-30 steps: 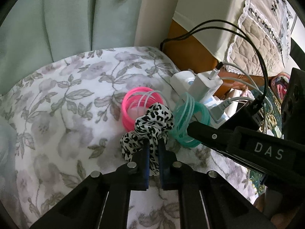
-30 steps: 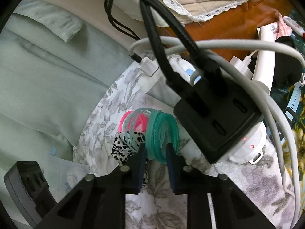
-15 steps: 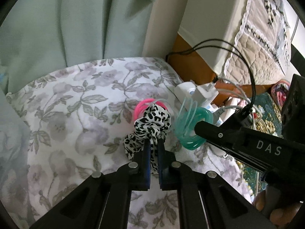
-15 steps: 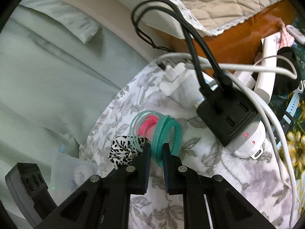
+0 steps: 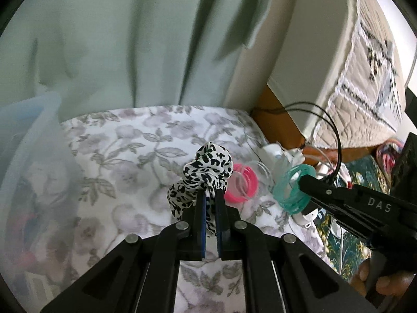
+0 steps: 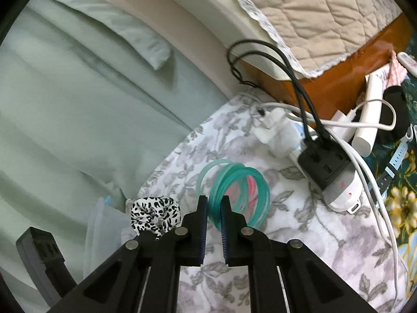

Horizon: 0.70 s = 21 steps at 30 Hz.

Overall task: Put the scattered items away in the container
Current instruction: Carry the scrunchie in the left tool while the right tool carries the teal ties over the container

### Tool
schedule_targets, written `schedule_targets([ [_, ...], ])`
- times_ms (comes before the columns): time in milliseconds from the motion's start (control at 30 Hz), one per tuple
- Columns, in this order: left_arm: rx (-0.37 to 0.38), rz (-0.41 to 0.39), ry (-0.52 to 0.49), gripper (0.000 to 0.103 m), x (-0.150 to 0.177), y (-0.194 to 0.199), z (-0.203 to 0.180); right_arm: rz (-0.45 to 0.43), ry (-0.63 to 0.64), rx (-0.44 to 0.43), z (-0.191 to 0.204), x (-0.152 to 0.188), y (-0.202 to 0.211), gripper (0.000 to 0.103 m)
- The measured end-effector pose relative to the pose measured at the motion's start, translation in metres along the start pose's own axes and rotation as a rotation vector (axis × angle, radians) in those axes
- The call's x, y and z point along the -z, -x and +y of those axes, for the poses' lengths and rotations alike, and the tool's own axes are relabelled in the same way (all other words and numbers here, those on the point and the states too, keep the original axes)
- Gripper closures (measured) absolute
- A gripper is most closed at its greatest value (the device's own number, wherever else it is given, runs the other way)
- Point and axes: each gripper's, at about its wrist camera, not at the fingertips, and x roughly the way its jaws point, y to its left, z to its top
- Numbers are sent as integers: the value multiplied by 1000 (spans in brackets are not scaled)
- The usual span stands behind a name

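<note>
My left gripper is shut on a black-and-white leopard scrunchie and holds it above the floral cloth. The scrunchie also shows in the right wrist view. My right gripper is shut on a bundle of teal bangles, also seen in the left wrist view, lifted off the cloth. Pink bangles lie on the cloth between the two grippers. A translucent plastic container stands at the left edge, blurred.
A black charger block with black and white cables, a white power strip and a white plug sit at the cloth's right end. A green curtain hangs behind. A quilted bed lies to the right.
Both grippers have lifted and pulled back, the left raising the scrunchie off the pink bangles and the right raising the teal bangles. The container has come into the left wrist view.
</note>
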Motion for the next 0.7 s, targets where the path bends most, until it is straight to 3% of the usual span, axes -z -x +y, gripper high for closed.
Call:
schedule_targets([
  [700,-16,-154,71,97,-10,81,33,-76,140,-101,75,7,49,94],
])
